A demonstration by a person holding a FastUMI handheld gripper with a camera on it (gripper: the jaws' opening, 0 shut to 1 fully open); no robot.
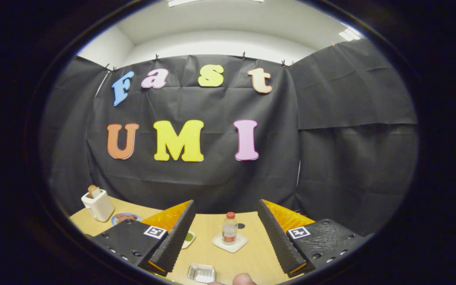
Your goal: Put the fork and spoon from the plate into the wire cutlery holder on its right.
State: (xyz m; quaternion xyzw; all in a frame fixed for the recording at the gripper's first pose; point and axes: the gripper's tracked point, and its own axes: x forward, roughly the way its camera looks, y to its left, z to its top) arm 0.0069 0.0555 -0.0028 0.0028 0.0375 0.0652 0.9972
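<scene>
Gripper [225, 221] spread wide, fingers apart, nothing held between them. On the wooden table [251, 253], between the fingers: clear bottle [229, 228] with a red cap, upright on a white square coaster [230, 242]. At 6 o'clock from the bottle, small shiny tray [201, 273], contents unclear. At 9 o'clock, beyond the left finger: white toaster [97, 206] holding a slice of toast [93, 190]; just beside it a plate [125, 217] with something dark on it. Fork, spoon and wire cutlery holder not made out.
</scene>
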